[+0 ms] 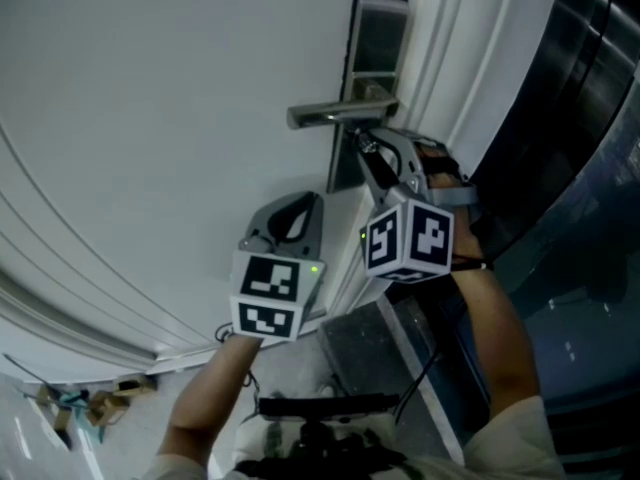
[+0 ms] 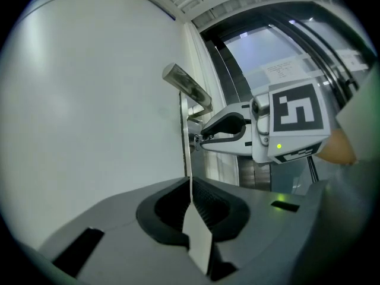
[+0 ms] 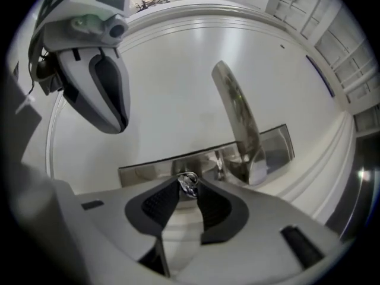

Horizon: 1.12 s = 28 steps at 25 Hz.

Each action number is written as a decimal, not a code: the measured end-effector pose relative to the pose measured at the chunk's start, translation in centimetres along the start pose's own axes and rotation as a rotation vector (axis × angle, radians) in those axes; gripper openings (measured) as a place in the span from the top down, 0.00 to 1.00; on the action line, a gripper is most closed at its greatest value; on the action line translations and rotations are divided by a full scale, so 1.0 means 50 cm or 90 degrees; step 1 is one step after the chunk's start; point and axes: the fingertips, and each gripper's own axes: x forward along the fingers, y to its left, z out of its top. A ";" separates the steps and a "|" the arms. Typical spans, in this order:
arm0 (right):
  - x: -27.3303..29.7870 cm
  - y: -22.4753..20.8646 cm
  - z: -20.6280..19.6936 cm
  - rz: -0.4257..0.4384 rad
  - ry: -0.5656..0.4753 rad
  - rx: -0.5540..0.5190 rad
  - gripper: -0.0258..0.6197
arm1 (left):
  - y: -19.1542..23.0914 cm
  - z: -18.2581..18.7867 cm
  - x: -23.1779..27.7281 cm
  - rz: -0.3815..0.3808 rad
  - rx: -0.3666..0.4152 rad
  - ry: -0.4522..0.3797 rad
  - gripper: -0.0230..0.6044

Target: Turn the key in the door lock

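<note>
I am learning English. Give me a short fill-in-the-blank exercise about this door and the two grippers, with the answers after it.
1. The right gripper is shut on the small metal ___.
2. In the head view, the handle is ___ that gripper's jaws.
3. The left gripper holds ___.
4. The door is ___ in colour.
Answers: key; above; nothing; white.

No legible text anywhere.

Right claw (image 3: 189, 186) clamped, left claw (image 2: 190, 206) closed, both level
</note>
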 end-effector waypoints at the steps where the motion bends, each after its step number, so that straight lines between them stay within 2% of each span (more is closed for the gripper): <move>1: 0.000 -0.002 0.000 0.003 -0.001 0.012 0.78 | -0.001 0.000 0.000 0.000 0.000 0.000 0.92; 4: 0.001 -0.006 0.001 0.016 -0.010 0.064 0.78 | -0.001 -0.001 0.003 -0.001 -0.001 0.000 0.92; 11: 0.001 -0.009 0.001 0.054 -0.027 0.256 0.78 | -0.001 -0.005 0.005 -0.001 -0.004 0.001 0.92; 21: 0.001 -0.027 -0.009 0.127 -0.083 0.595 0.78 | -0.011 -0.011 0.010 -0.006 -0.005 0.004 0.92; 22: 0.001 -0.028 -0.011 0.143 -0.097 0.653 0.79 | -0.011 -0.010 0.010 -0.006 -0.005 0.004 0.92; 23: 0.001 -0.029 -0.013 0.167 -0.119 0.736 0.89 | -0.011 -0.010 0.009 -0.006 -0.006 0.003 0.92; 26: 0.000 -0.035 -0.019 0.250 -0.197 1.014 0.89 | -0.011 -0.009 0.008 -0.006 -0.006 0.002 0.92; 28: 0.000 -0.036 -0.021 0.269 -0.229 1.119 0.89 | -0.011 -0.007 0.008 -0.006 -0.007 0.001 0.92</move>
